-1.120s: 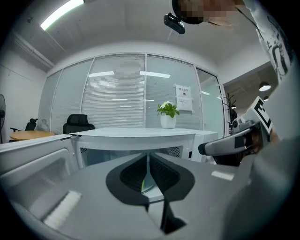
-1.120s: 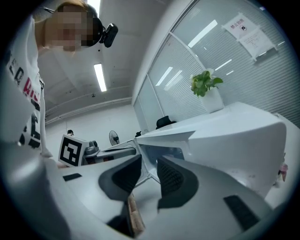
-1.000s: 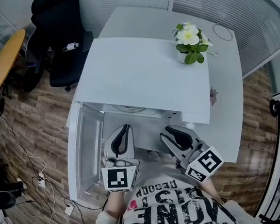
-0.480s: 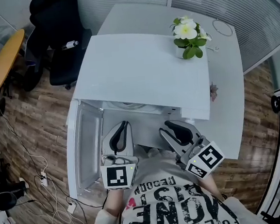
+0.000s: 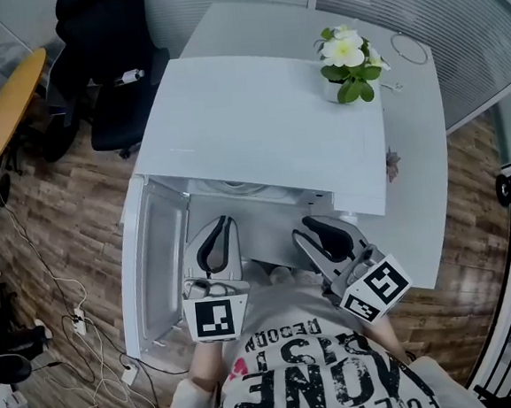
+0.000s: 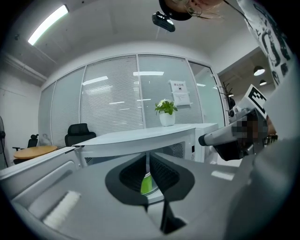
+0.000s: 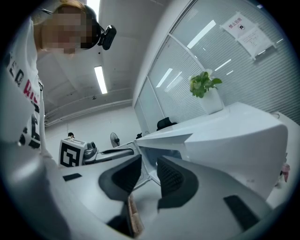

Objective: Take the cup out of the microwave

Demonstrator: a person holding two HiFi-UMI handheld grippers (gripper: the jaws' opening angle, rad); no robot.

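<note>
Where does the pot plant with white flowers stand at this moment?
In the head view, the pot plant stands at the far right corner of the microwave top, with a thin ring lying just to its right.

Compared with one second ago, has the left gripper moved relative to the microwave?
No. The left gripper sits at the same spot before the microwave, beside its open door; the whole picture merely shifted slightly.
</note>
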